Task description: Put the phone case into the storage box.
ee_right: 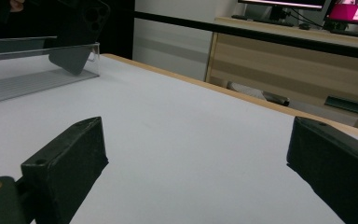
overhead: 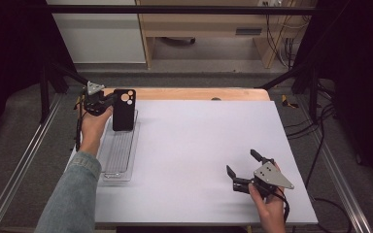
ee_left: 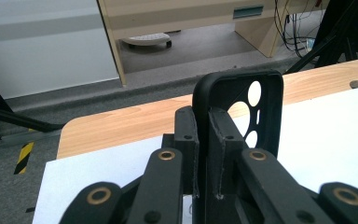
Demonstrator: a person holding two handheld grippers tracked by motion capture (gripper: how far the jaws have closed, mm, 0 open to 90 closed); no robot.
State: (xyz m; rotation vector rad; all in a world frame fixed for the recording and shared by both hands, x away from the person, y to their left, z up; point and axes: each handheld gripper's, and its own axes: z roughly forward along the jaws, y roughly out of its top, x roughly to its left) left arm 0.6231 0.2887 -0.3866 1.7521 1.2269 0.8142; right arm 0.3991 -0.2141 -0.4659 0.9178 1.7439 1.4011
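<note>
Standing nearly upright, the black soft-plastic phone case (overhead: 124,109) with round camera cut-outs sits at the far end of the clear ribbed plastic tray (overhead: 119,160), its lower edge down at the tray's end wall and its cut-outs at the top. In the left gripper view the case (ee_left: 261,112) shows its hollow inside, with one side wall pinched between the two black jaws. The left tool (overhead: 108,100) is clamped on that wall, reaching in from the side of the case away from the middle of the surface, and the left hand (overhead: 94,127) in a blue denim sleeve holds it just beside the tray's far end.

From the right gripper view the case (ee_right: 79,35) leans over the tray's (ee_right: 28,77) transparent end wall.

The tray lies lengthwise along the left edge of the white sheet-covered surface (overhead: 199,145), whose pale wooden top shows as a strip beyond the case.

Well apart from the tray, toward the near right corner of the surface, the right tool (overhead: 243,162) rests low with its jaws spread wide and nothing between them, pointing roughly toward the tray. The right hand (overhead: 267,204) grips it from behind.
</note>
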